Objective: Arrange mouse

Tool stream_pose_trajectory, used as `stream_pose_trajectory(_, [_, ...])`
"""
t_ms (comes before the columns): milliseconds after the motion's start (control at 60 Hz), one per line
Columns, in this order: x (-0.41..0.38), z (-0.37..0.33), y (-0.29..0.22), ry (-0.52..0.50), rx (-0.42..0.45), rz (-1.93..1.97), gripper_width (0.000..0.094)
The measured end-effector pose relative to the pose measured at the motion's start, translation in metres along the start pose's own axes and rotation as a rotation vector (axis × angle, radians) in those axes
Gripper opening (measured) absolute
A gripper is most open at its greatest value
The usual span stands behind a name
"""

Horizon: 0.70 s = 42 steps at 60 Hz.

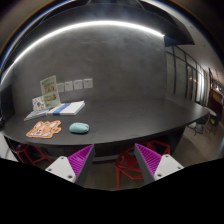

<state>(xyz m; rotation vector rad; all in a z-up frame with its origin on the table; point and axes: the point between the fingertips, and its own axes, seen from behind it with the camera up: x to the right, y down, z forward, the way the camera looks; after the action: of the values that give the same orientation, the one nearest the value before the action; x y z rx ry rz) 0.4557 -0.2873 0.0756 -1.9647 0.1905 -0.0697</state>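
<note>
A teal mouse (79, 128) lies on the dark round table (130, 125), just right of an orange mouse mat (44, 129) with a pattern on it. The mouse rests on the bare table, not on the mat. My gripper (114, 160) is open and empty, its two fingers with magenta pads (81, 157) spread wide. It is held back from the table's near edge, and the mouse is beyond the fingers to the left.
Papers and a standing green-and-white card (50, 92) sit at the table's far left. Red chairs (130, 165) stand under the table's near edge. A grey wall with small posted sheets (75, 86) is behind, and windows are at the right.
</note>
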Motion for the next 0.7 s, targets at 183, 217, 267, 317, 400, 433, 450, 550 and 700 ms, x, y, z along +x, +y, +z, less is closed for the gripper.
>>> stream_pose_trajectory(183, [-0.011, 0.017, 0.009, 0.007, -0.038, -0.066, 0.0828])
stream_pose_trajectory(217, [-0.021, 0.025, 0.010, -0.004, -0.040, -0.068, 0.0829])
stream_pose_trajectory(267, [-0.041, 0.043, 0.016, -0.026, -0.032, -0.060, 0.0831])
stream_pose_trajectory(317, [-0.064, 0.058, 0.016, -0.049, -0.026, -0.043, 0.0832])
stream_pose_trajectory(400, [-0.105, 0.081, 0.014, -0.082, -0.041, -0.011, 0.0831])
stream_pose_trajectory(433, [-0.118, 0.096, 0.021, -0.095, -0.037, 0.002, 0.0832])
stream_pose_trajectory(450, [-0.125, 0.103, 0.021, -0.098, -0.039, 0.009, 0.0831])
stream_pose_trajectory(550, [-0.170, 0.139, 0.022, -0.129, -0.052, 0.034, 0.0829])
stream_pose_trajectory(700, [-0.203, 0.184, 0.020, -0.107, -0.069, 0.059, 0.0830])
